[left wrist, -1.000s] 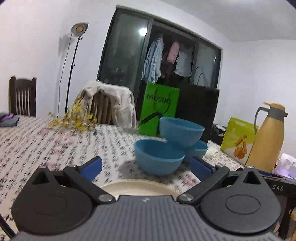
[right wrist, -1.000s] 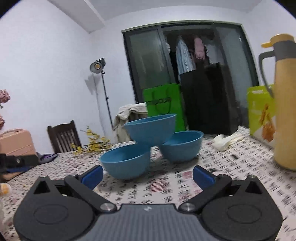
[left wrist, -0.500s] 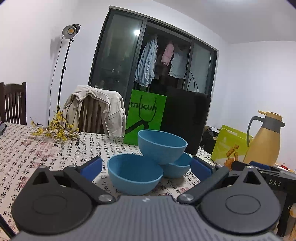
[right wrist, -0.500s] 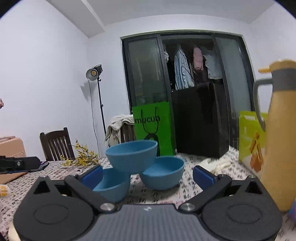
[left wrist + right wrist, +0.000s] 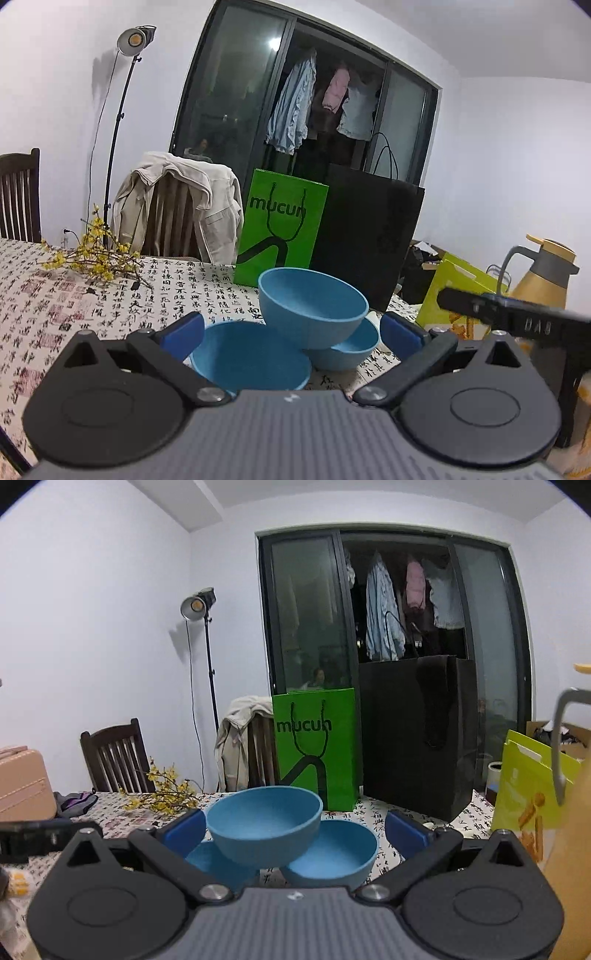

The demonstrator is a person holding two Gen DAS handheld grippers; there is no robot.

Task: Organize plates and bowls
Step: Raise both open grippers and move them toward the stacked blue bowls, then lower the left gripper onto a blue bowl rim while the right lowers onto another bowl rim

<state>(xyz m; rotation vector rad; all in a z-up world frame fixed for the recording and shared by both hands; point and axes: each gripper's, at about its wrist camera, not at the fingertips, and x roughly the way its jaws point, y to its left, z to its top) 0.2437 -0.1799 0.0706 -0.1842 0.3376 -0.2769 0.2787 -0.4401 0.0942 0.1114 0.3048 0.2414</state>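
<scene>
Bowls first: three matte blue plastic bowls sit clustered on the calligraphy-print tablecloth (image 5: 110, 295), two resting on the cloth and a third, the top blue bowl (image 5: 312, 306), perched tilted across their rims. In the left wrist view the near blue bowl (image 5: 251, 363) lies at six o'clock from it and the far blue bowl (image 5: 351, 349) at four o'clock. No plates show in either view.

Left gripper (image 5: 291, 330) hovers with its blue-padded fingers spread wide, empty, framing the cluster. Right gripper (image 5: 293, 825) is likewise wide apart and holds nothing, with the bowls between its pads in view but apparently beyond them.

Judging by the layout, the step in hand is lifting the perched bowl so the three can nest. It would go best to pinch that bowl's rim wall at the side nearest the gripper, lift straight up before moving across, and keep the other gripper ready to steady a lower bowl. A gold thermos jug (image 5: 543, 273) at three o'clock and the green paper bag (image 5: 280, 229) at twelve leave limited swing room.
</scene>
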